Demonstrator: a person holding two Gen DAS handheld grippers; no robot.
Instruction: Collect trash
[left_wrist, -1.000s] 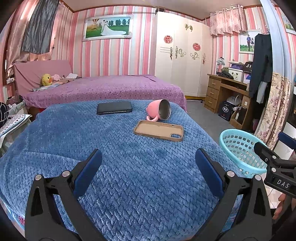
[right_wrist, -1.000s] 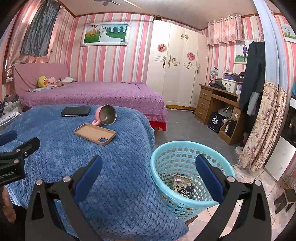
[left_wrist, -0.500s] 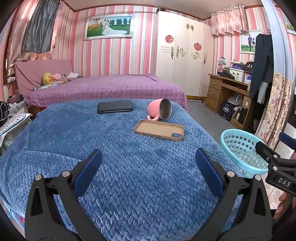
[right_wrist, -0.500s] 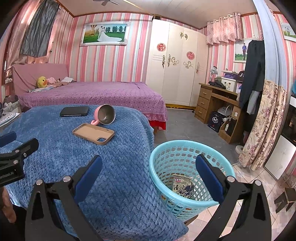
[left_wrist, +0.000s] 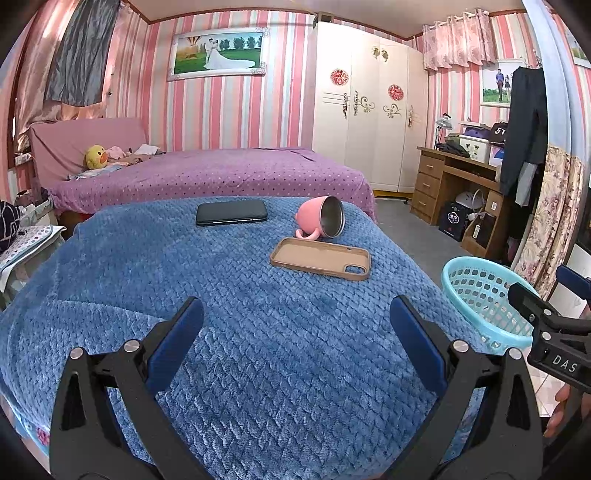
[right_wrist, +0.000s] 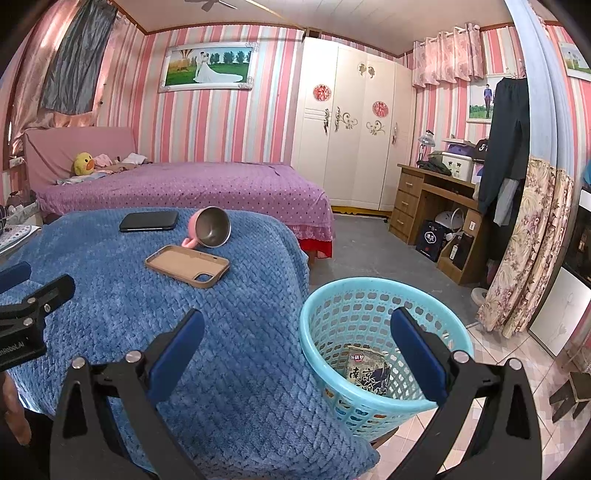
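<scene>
A light blue mesh basket (right_wrist: 373, 295) stands on the floor at the right of the blue-blanketed table (right_wrist: 110, 314). A printed snack wrapper (right_wrist: 367, 371) lies inside it. The basket also shows in the left wrist view (left_wrist: 480, 291). My right gripper (right_wrist: 295, 343) is open and empty, above the table's right edge and the basket's rim. My left gripper (left_wrist: 295, 332) is open and empty above the blanket (left_wrist: 258, 350).
On the blanket lie a tipped pink mug (left_wrist: 321, 218), a tan phone case (left_wrist: 321, 258) and a black phone (left_wrist: 231, 212). A purple bed (left_wrist: 221, 173) stands behind, a white wardrobe (left_wrist: 369, 122) and wooden desk (left_wrist: 454, 184) at the right.
Both views have shifted only slightly; the basket sits a little lower in the right wrist view. Both grippers stay open and empty.
</scene>
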